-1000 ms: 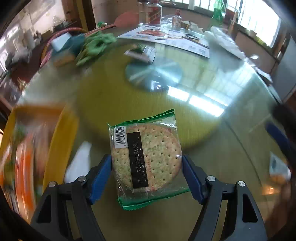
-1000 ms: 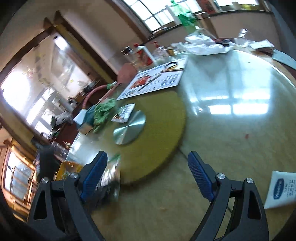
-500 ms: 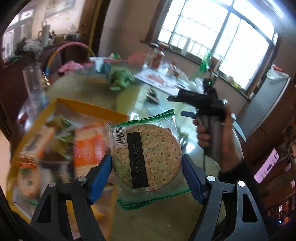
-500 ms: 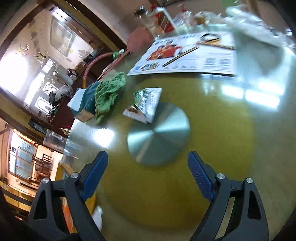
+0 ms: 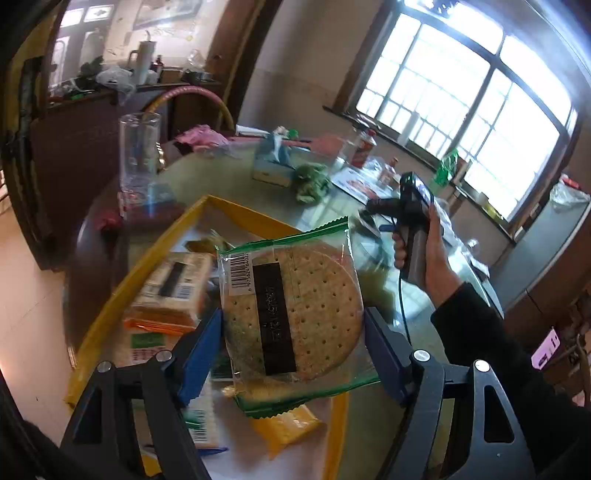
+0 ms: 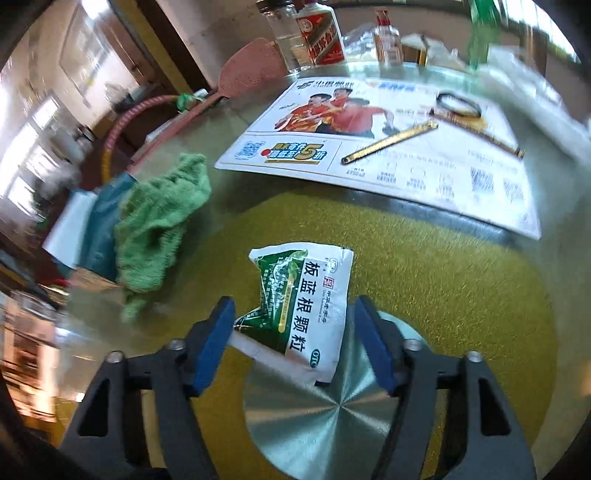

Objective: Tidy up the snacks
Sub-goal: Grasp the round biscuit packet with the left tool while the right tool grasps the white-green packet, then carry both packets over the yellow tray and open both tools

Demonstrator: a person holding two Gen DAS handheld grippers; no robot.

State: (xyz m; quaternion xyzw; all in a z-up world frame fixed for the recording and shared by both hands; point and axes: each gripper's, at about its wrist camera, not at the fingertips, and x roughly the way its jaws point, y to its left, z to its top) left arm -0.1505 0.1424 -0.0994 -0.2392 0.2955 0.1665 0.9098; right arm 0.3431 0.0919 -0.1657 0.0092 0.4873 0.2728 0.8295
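My left gripper [image 5: 293,350] is shut on a clear, green-edged cracker packet [image 5: 295,295] and holds it above a yellow tray [image 5: 110,295] that contains several snack packets. The right gripper [image 5: 402,206] appears farther off in this view, in a person's hand over the table. In the right wrist view, my right gripper [image 6: 299,343] points down at a green-and-white sachet [image 6: 310,295] that lies half on a metal disc [image 6: 325,413]. Its jaws are closing with the sachet between them. The left pad is at the sachet's edge and the right pad stands clear of it.
A green cloth [image 6: 162,229] and a teal tissue box [image 6: 99,229] lie left of the sachet. A printed flyer [image 6: 369,147] with a ruler lies behind it, with bottles [image 6: 321,33] beyond. A tall glass [image 5: 138,158] stands beyond the tray.
My left gripper carried the cracker packet from over the table to above the yellow tray. My right gripper swept across the table to the sachet, and its jaws narrowed around it.
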